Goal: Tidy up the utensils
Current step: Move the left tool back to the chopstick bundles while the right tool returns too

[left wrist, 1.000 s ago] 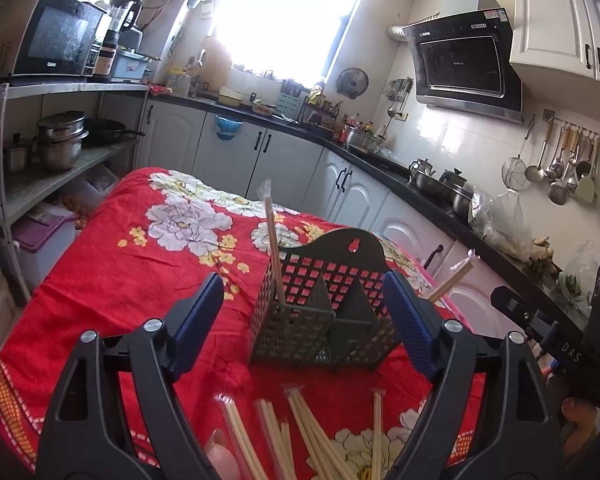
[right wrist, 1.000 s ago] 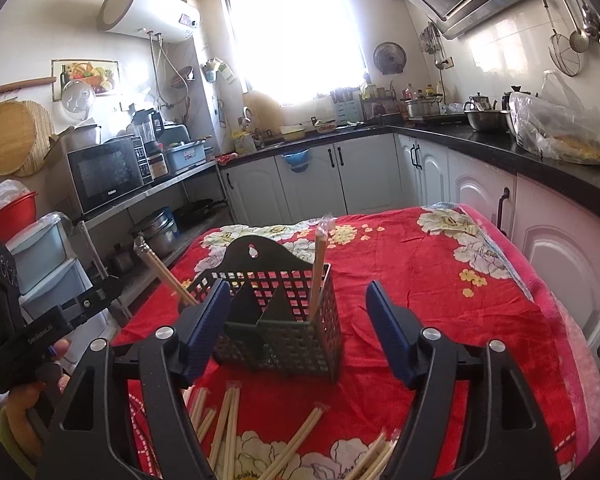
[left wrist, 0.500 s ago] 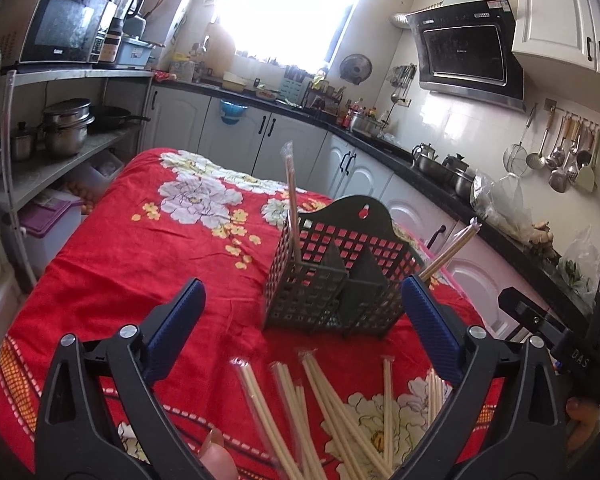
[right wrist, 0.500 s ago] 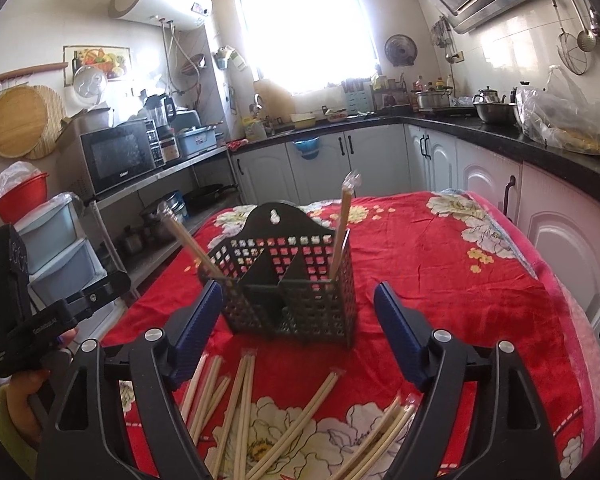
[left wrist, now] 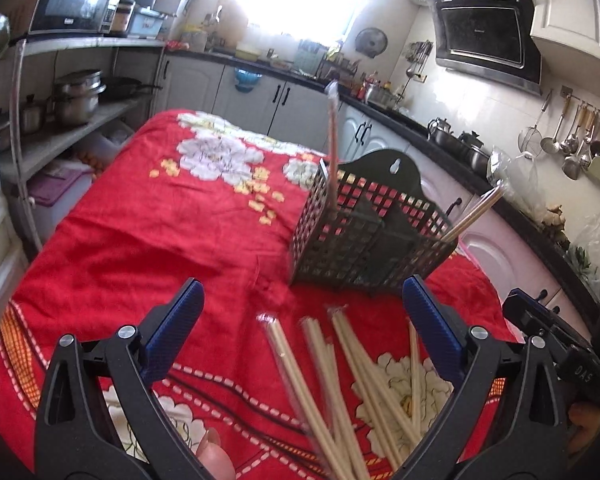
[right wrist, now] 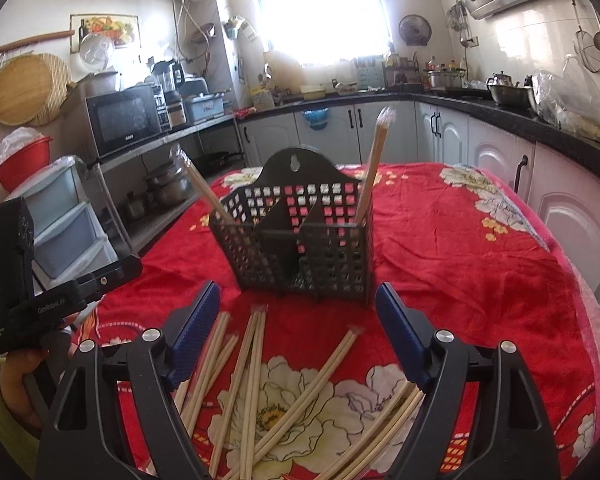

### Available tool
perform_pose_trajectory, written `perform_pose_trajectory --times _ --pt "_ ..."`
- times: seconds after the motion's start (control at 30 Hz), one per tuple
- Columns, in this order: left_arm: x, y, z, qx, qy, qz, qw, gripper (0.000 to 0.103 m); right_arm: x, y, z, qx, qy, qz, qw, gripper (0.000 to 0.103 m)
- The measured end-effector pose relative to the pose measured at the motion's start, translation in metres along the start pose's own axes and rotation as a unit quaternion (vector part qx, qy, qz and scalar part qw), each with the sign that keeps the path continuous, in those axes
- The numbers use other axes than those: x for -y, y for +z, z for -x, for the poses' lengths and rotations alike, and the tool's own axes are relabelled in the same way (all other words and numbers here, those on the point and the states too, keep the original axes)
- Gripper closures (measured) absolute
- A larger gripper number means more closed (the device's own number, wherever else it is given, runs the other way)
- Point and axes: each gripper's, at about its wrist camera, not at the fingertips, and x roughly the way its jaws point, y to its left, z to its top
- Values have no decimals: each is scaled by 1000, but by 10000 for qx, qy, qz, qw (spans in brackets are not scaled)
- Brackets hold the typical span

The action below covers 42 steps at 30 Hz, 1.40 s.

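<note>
Since a second ago both grippers have sunk toward the red flowered tablecloth [right wrist: 452, 248], their jaws having just been opening. The left gripper [left wrist: 302, 332] and right gripper [right wrist: 298, 330] now gape wide with nothing gripped, over loose pale wooden chopsticks in clear sleeves [right wrist: 256, 364] scattered on the cloth. Just beyond stands the dark perforated plastic utensil caddy [right wrist: 300, 248], upright, divided into compartments, one wrapped chopstick pair leaning in each end compartment.

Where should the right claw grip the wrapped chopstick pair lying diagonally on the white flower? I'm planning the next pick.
Grip the pale wooden, plastic-wrapped chopstick pair near mid-length, from above, jaws across its width. It lies flat on the red floral cloth, angled, its upper half clear of neighbours; the open right claw hovers nearby.
</note>
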Motion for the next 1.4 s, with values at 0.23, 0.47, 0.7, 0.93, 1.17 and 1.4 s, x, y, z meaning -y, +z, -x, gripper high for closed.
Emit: perform_pose_trajectory --times 0.23,0.47,0.7,0.93,1.17,1.4 --pt "-19 -12 -11 -356 83 197 9991 12 -7 -18 -14 -360 47 43 9993 26" --pt "-38 -23 -26 -717 162 438 9963 32 -14 -30 -27 -683 109 192 9974 35" --pt "-44 -33 -41 -1111 -111 661 9915 68 -20 -38 -49 -1126 326 270 9927 65" --pt "-38 -33 -63 -1485 -316 699 9859 77 -27 -36 -74 -1486 580 255 9869 74" --pt "-36 -33 -86 -1798 -174 709 9810 77 -33 -26 -105 -1790 577 250 9818 75" --pt "-34 -21 -103 -1898 75 529 9804 77 -45 -17 -127 -1913 495 548 9787 75"
